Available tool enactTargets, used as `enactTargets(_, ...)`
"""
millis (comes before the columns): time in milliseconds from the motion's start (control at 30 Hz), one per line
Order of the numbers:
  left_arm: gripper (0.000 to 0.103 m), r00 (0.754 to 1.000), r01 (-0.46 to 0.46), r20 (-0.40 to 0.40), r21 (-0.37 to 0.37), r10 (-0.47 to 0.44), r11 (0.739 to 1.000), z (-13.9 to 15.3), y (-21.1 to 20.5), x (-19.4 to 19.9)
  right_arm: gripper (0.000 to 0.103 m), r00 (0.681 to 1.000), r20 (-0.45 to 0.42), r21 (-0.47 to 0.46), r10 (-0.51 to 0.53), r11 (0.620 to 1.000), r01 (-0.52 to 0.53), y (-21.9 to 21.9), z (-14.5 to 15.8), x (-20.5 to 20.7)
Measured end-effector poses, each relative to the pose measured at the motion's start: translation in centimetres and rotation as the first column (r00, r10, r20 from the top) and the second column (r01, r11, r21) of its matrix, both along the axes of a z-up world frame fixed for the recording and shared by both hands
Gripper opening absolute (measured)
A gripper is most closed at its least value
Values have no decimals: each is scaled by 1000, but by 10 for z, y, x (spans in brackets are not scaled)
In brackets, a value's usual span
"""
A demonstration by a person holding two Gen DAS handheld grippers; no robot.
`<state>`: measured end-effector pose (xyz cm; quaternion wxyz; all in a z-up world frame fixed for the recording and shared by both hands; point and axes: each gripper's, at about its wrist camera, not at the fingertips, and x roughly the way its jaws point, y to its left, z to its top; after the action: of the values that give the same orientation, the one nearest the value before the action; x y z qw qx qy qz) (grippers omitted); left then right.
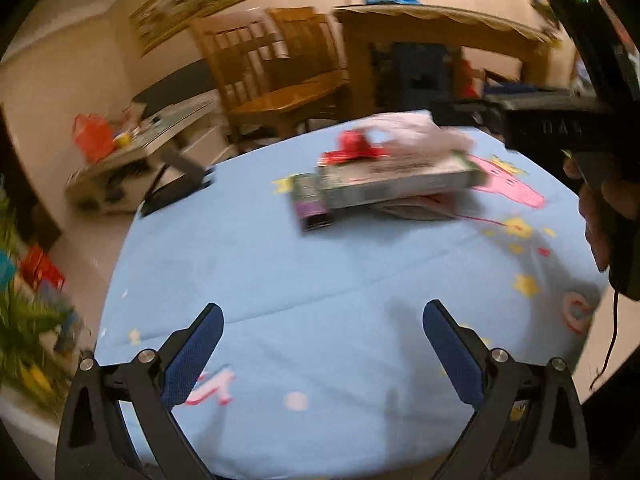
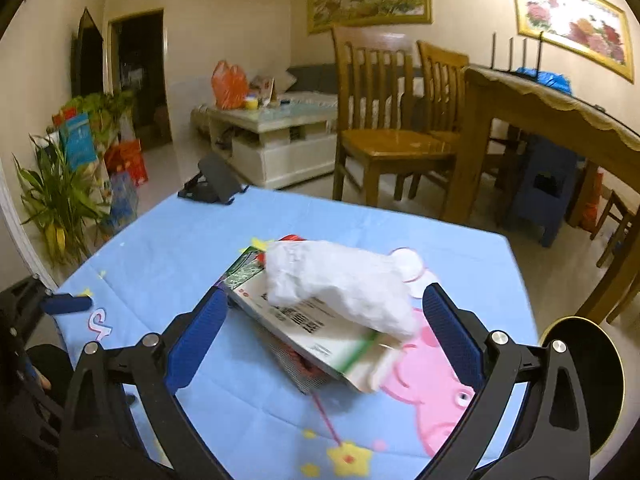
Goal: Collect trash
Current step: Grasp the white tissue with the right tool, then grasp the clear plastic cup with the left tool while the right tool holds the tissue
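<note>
A pile of trash lies on the blue cartoon tablecloth [image 2: 168, 240]: a crumpled white tissue [image 2: 340, 284] on a flat green-and-white carton [image 2: 316, 332], with a red wrapper [image 1: 354, 146] and a small purple box [image 1: 310, 202] beside it. My right gripper [image 2: 324, 312] is open, its blue pads on either side of the carton and tissue, not touching. My left gripper [image 1: 324, 332] is open and empty over bare cloth, short of the pile. The right gripper's body [image 1: 560, 128] shows at the right of the left wrist view.
A black phone stand [image 2: 214, 184] sits at the table's far left corner. A round black bin with a gold rim [image 2: 592, 380] stands by the table's right edge. Wooden chairs [image 2: 384, 120], a wooden table [image 2: 540, 112], a white coffee table [image 2: 272, 132] and plants [image 2: 60, 200] lie beyond.
</note>
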<state>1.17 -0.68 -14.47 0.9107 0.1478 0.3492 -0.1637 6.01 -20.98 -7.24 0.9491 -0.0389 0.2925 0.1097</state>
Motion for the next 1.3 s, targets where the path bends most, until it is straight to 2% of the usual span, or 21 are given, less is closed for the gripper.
enactTargets(100,96,1000,-24,-23,-103,21,994,6,21,7,91,998,-55,-17,-7,1000,6,14,-8,24)
enactTargets(233,96,999,-34,-34,-167,28,985,9,29,12,84,992,-121,-29,-26,999,23,11,-18,57)
enactTargets(267,96,999,-33,-35,-177,27,984,10,31,12,72,990,-139,-39,-34,999,28,8,-21,61)
enactTargets(300,96,999,-34,-32,-182,28,983,10,32,12,37,984,-171,-48,-48,998,40,7,-25,66)
enactTargets(333,96,999,-33,-30,-188,28,982,11,34,12,17,976,-216,-9,-39,999,38,5,-29,70)
enactTargets(367,96,999,-32,-29,-194,27,980,12,35,10,3,972,-232,30,-29,999,37,2,-31,69)
enactTargets(433,96,999,-34,-30,-205,28,978,11,38,9,3,975,-219,11,-43,999,47,-1,-30,61)
enactTargets(533,96,999,-37,-43,-219,28,975,10,40,11,3,985,-167,38,-50,998,57,-12,-21,35)
enactTargets(667,96,998,-37,-64,-222,23,974,8,38,14,3,993,-71,173,-96,979,107,-56,12,-4)
enactTargets(767,96,996,-14,-88,-223,-6,975,6,31,18,3,989,-28,200,-143,969,146,-89,26,-26)
enactTargets(867,96,992,11,-116,-233,-39,973,6,19,28,3,982,-28,234,-187,954,188,-124,23,-37)
enactTargets(1033,96,981,35,-170,-305,-91,952,18,-8,54,3,968,-73,340,-239,907,249,-171,-17,-49)
enactTargets(1100,96,985,40,-150,-298,-88,954,28,-20,66,3,961,-111,382,-254,882,277,-188,-29,-51)
enactTargets(1200,96,990,102,-71,-255,-124,961,49,-51,84,3,964,-56,371,-259,892,261,-190,-14,-56)
enactTargets(1300,96,978,187,-48,-214,-201,959,61,-89,99,3,962,-42,404,-270,876,263,-199,-10,-64)
